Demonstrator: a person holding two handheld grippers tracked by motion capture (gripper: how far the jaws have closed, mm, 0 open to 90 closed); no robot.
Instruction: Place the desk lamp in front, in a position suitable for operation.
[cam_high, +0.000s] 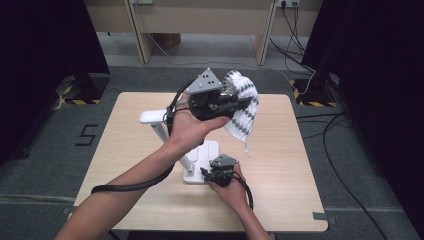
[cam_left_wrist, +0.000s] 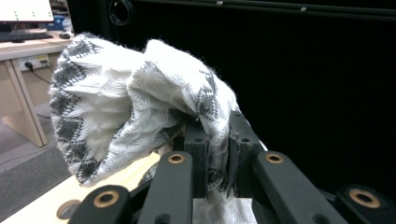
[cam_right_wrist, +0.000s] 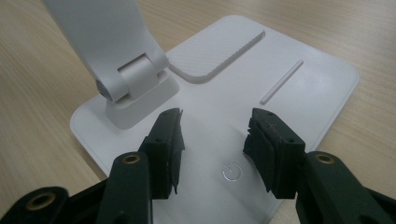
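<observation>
Midway: patterned cloth (cam_high: 244, 107) pinched in left gripper (cam_left_wrist: 217, 154), lifted at upper centre; right gripper (cam_right_wrist: 212, 140) spread (touching nothing) above lamp base (cam_right_wrist: 303, 84); wiping probably ahead.

White cloth (cam_left_wrist: 140, 107) with grey zigzag pattern, white lamp base (cam_right_wrist: 299, 93), black tongs (cam_right_wrist: 215, 140), pale wooden table (cam_high: 280, 165)

One patterned cloth (cam_high: 243, 107), one white desk lamp (cam_high: 202, 161), and one wooden table (cam_high: 280, 165).

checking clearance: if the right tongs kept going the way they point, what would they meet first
Probably the white lamp base: the open right tongs point down at it, around its power symbol.
</observation>
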